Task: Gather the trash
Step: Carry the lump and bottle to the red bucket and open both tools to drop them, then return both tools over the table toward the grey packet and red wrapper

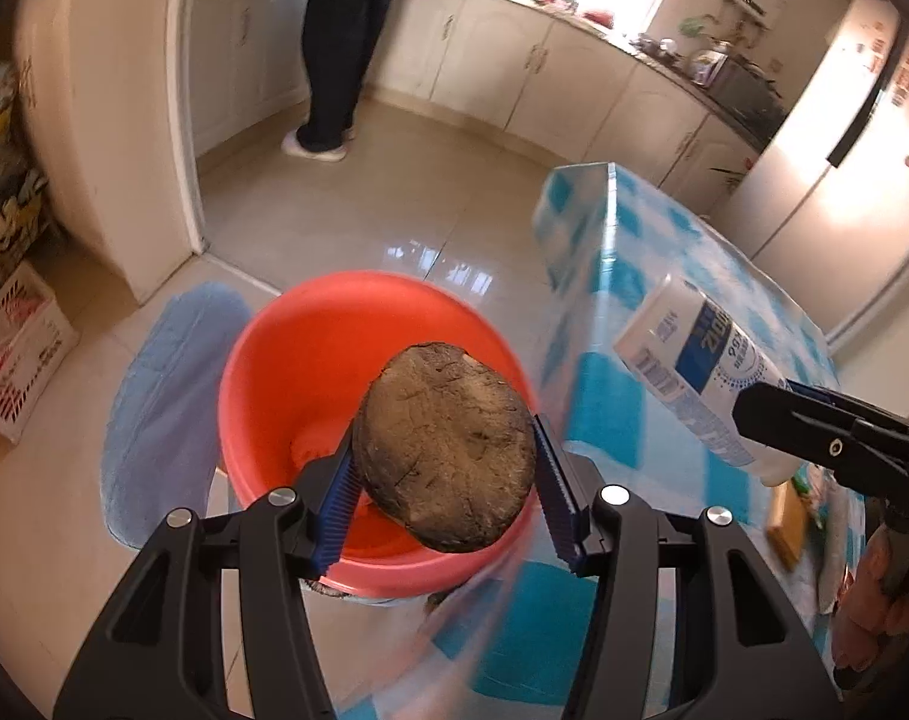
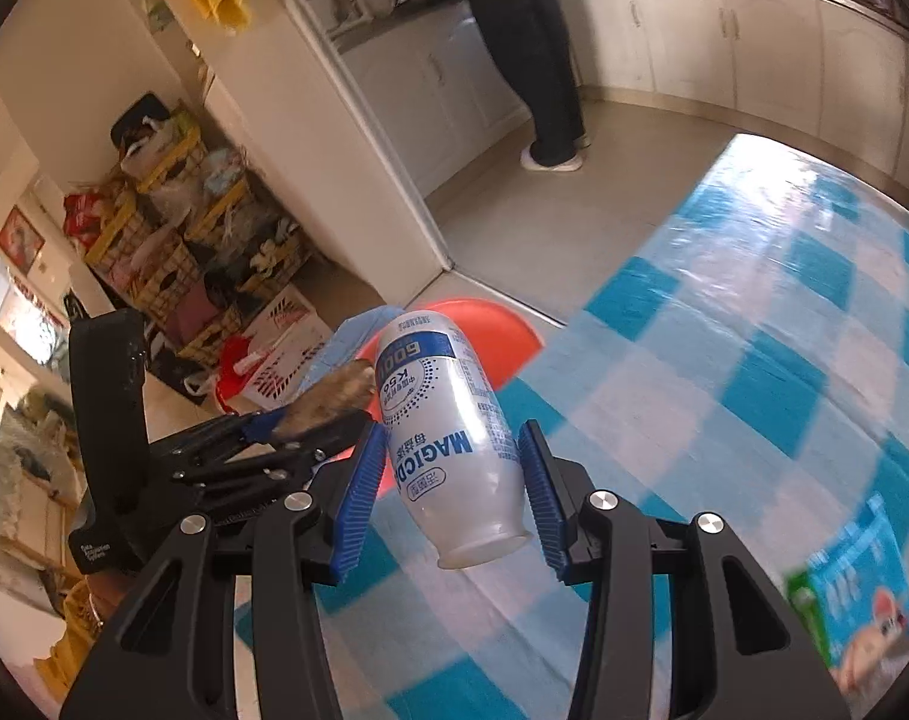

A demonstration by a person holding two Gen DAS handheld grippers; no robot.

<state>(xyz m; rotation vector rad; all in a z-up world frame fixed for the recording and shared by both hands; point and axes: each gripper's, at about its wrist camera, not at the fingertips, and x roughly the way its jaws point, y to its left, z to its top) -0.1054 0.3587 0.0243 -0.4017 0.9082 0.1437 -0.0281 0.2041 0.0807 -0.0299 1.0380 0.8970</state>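
Observation:
My left gripper (image 1: 448, 480) is shut on a brown, rough, rounded lump (image 1: 448, 450), held over the mouth of a red bucket (image 1: 274, 372) on the floor. In the right wrist view the same lump (image 2: 328, 399) shows in the left gripper (image 2: 298, 426), left of the bottle. My right gripper (image 2: 454, 498) is shut on a white plastic bottle with a blue label (image 2: 448, 438), tilted, above the table edge near the bucket (image 2: 484, 330). The bottle (image 1: 694, 378) and right gripper (image 1: 754, 414) also appear at the right of the left wrist view.
A table with a blue-and-white checked cloth (image 2: 754, 360) fills the right side; a blue-green packet (image 2: 856, 600) lies on it. A blue stool (image 1: 166, 408) stands by the bucket. A person (image 1: 340, 48) stands at the kitchen counter. Boxes and crates (image 2: 178, 252) are stacked by the wall.

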